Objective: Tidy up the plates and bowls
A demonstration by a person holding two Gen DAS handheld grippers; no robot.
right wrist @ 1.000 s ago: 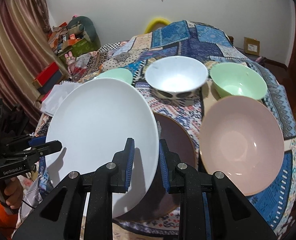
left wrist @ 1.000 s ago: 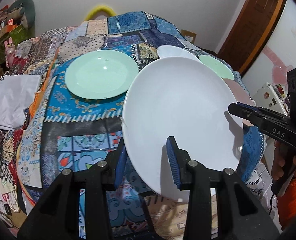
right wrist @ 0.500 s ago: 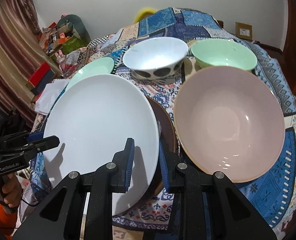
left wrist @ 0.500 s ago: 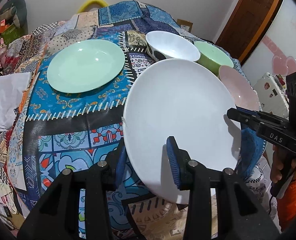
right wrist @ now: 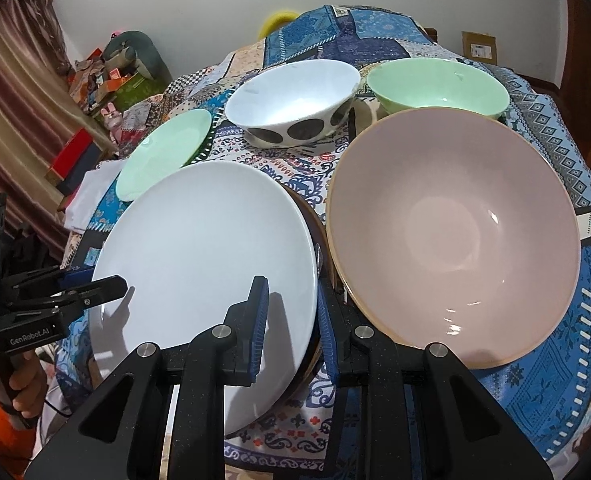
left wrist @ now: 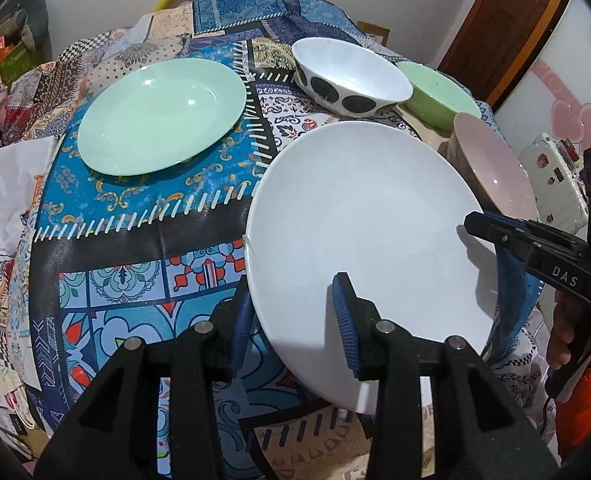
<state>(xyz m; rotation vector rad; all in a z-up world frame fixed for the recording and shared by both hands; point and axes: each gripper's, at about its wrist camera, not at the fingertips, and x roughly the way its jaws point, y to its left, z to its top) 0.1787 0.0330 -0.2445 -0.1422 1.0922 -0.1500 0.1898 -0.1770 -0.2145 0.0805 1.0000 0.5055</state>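
Smooth round white plate (left wrist: 359, 232) clamped at opposite rims by left gripper (left wrist: 295, 320) and right gripper (right wrist: 291, 320); glossy pink bowl (right wrist: 455, 236) just right.

Left gripper (left wrist: 295, 312) clamps the near rim of the big round white plate (left wrist: 359, 232), one blue-padded finger under the rim, the other on top. Across the plate, the right gripper (left wrist: 491, 236) pinches the opposite rim, a hand (left wrist: 571, 336) in an orange sleeve (left wrist: 583, 404) on its handle. The plate tilts above the patchwork blue tablecloth (left wrist: 135, 248). Far left on the cloth sits a round mint-green plate (left wrist: 159, 116). Behind the white plate: a white bowl with black spots (left wrist: 351, 76), a green bowl (left wrist: 439, 96) just beside it, and a pink bowl (left wrist: 491, 164) at the right
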